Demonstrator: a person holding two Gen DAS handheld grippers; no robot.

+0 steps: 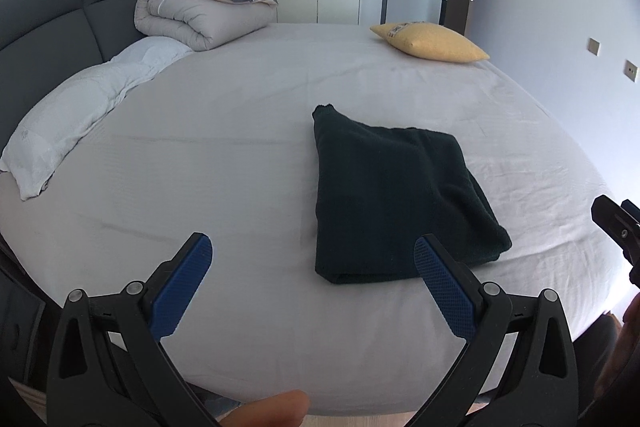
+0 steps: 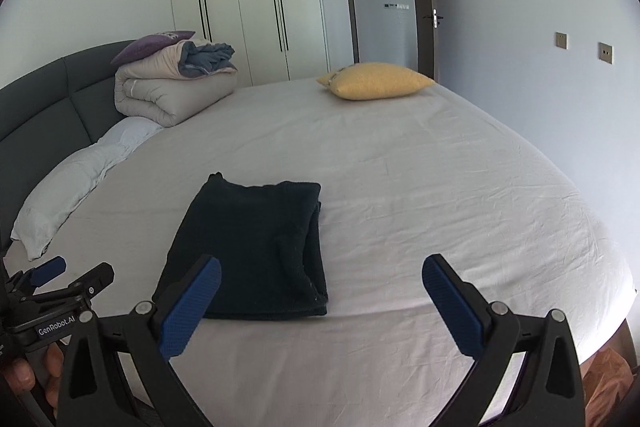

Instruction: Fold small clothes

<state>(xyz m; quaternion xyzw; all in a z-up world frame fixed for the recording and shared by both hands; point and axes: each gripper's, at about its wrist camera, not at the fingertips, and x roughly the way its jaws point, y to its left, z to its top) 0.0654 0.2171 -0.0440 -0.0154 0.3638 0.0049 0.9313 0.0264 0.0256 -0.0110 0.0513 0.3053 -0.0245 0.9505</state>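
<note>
The left hand-held gripper (image 1: 312,253) is held wide open with nothing between its blue ribbed pads, above the near edge of the bed (image 1: 240,155). The right hand-held gripper (image 2: 322,273) is likewise spread open and empty. One dark, nubby folded garment (image 1: 396,195) is laid flat on the grey sheet just beyond both, untouched. At the far edge are seen one yellow pillow (image 1: 430,41) and one rolled quilt (image 1: 200,15).

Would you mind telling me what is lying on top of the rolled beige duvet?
On the rolled beige duvet lie a purple cushion and a crumpled grey-blue cloth. Whatever lies beneath them or inside the roll is covered.
</note>
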